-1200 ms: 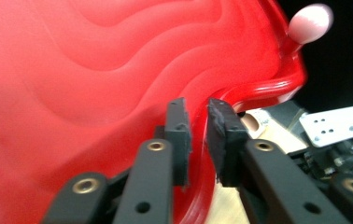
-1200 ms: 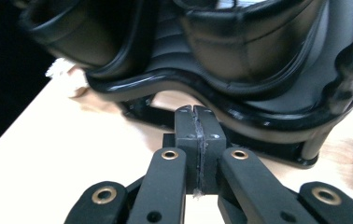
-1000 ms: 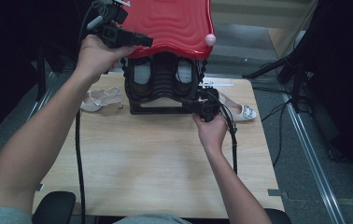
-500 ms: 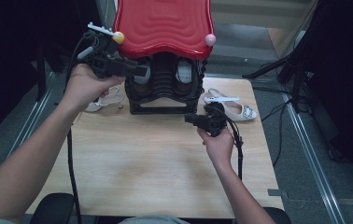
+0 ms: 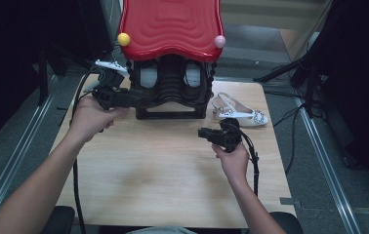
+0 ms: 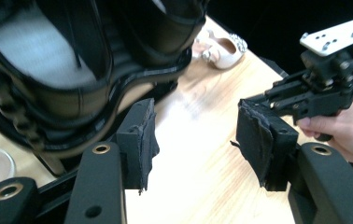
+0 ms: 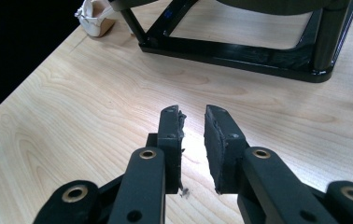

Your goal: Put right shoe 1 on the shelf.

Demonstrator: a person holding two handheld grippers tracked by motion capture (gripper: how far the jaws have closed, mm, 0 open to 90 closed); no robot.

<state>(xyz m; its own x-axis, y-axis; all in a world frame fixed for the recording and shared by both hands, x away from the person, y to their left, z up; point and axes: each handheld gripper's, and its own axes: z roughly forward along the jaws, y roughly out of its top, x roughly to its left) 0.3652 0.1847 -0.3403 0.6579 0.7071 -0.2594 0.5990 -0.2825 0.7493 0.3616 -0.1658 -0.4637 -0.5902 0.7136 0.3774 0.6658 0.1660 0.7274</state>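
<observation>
A black rack (image 5: 170,114) with a wavy red top (image 5: 171,27) stands at the back middle of the wooden table (image 5: 163,185). A yellow ball (image 5: 123,39) and a pink ball (image 5: 219,41) sit at the top's front corners. My left gripper (image 5: 143,100) hovers at the rack's left side and points right. In the left gripper view it (image 6: 195,140) is open wide with nothing between the pads. My right gripper (image 5: 203,132) hovers in front of the rack's right corner and points left. Its jaws (image 7: 193,135) stand a narrow gap apart, holding nothing.
A white sandal (image 5: 241,114) with a jewelled strap lies right of the rack, also seen as the sandal (image 6: 223,49) past the left jaws. Another pale shoe (image 7: 95,16) lies by the rack's left corner. Metal rails (image 5: 319,146) run along the floor beside the table.
My left gripper came down from the red top to the rack's left side. My right gripper drew back from the rack's base toward the table's middle.
</observation>
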